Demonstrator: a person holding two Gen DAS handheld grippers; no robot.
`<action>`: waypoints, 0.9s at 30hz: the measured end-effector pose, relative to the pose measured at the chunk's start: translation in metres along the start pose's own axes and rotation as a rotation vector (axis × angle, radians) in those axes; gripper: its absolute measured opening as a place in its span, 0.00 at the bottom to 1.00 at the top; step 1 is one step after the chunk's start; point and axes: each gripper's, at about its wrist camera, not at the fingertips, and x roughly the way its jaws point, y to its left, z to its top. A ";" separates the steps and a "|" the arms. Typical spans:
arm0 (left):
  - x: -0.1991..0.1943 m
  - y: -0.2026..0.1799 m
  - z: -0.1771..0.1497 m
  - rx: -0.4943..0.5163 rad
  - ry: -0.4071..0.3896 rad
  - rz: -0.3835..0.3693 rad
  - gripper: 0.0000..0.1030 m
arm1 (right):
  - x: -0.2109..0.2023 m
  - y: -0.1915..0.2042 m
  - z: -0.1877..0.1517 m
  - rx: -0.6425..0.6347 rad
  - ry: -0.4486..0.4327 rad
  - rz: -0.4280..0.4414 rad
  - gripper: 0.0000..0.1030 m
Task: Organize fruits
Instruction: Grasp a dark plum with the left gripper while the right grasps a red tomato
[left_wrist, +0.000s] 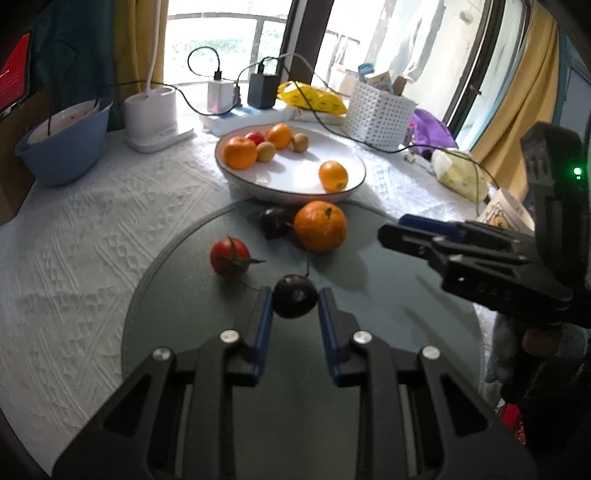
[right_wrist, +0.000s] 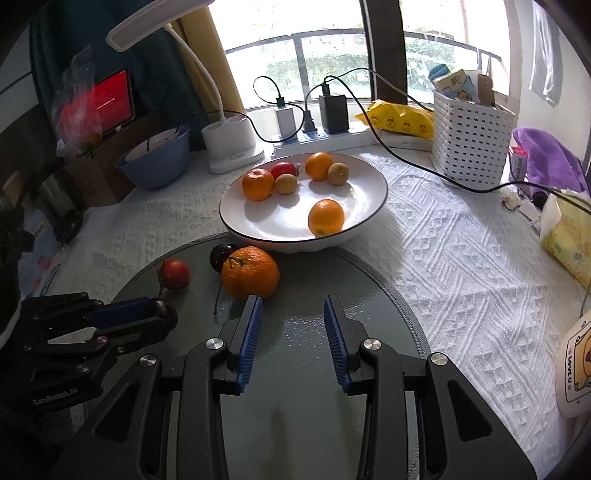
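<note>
My left gripper is shut on a dark cherry just above the round grey mat; it also shows in the right wrist view at the left. On the mat lie a large orange, a second dark cherry and a red tomato. The white plate behind the mat holds three oranges, two kiwis and a tomato. My right gripper is open and empty, just in front of the large orange.
A blue bowl and a white lamp base stand at the back left. A power strip with chargers, a yellow packet and a white basket line the back. A tissue pack lies at the right.
</note>
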 end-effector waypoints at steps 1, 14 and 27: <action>-0.003 0.000 0.000 0.000 -0.005 -0.009 0.25 | 0.000 0.002 0.001 -0.004 0.001 0.001 0.36; -0.029 0.025 -0.010 -0.032 -0.042 -0.029 0.25 | 0.008 0.033 0.008 -0.067 0.011 0.016 0.36; -0.050 0.085 -0.016 -0.111 -0.102 0.048 0.25 | 0.033 0.079 0.018 -0.146 0.055 0.045 0.36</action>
